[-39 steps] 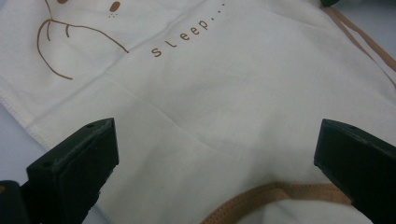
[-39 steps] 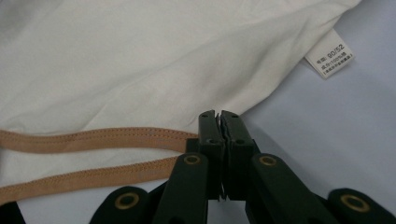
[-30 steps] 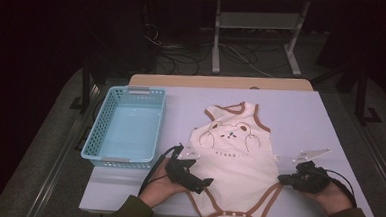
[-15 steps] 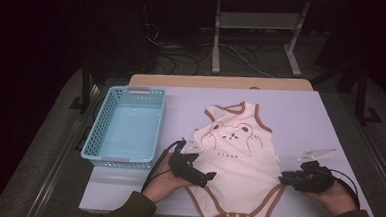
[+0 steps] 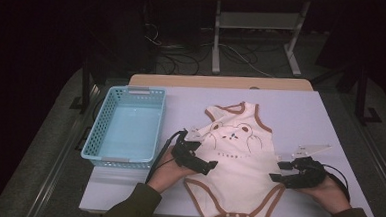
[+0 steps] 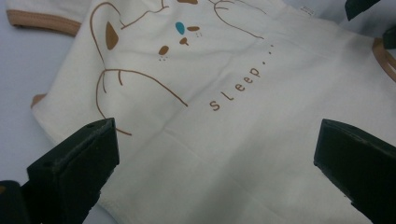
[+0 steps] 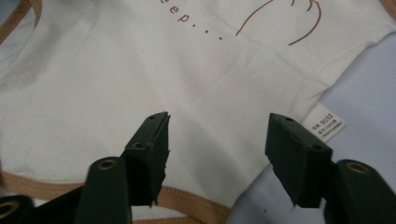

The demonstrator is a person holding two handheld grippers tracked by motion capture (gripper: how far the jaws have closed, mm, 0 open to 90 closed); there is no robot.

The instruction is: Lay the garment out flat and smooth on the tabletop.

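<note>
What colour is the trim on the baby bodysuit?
Brown trim on the cream bodysuit, clearest in the high view around the neck, armholes and leg openings.

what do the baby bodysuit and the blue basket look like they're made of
The bodysuit looks like soft knit cotton, matte cream: it lies limp with shallow creases, brown stitched binding at the edges and a printed bear. Fibre content can't be confirmed. The basket looks like moulded plastic, light blue and slightly glossy: rigid lattice walls with even slots and a smooth rim.

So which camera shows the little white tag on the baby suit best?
The right gripper view: the tag sits close, sticking out from the baby suit's edge, printing visible. The high view shows it as a speck; the left gripper view only suit front.
</note>
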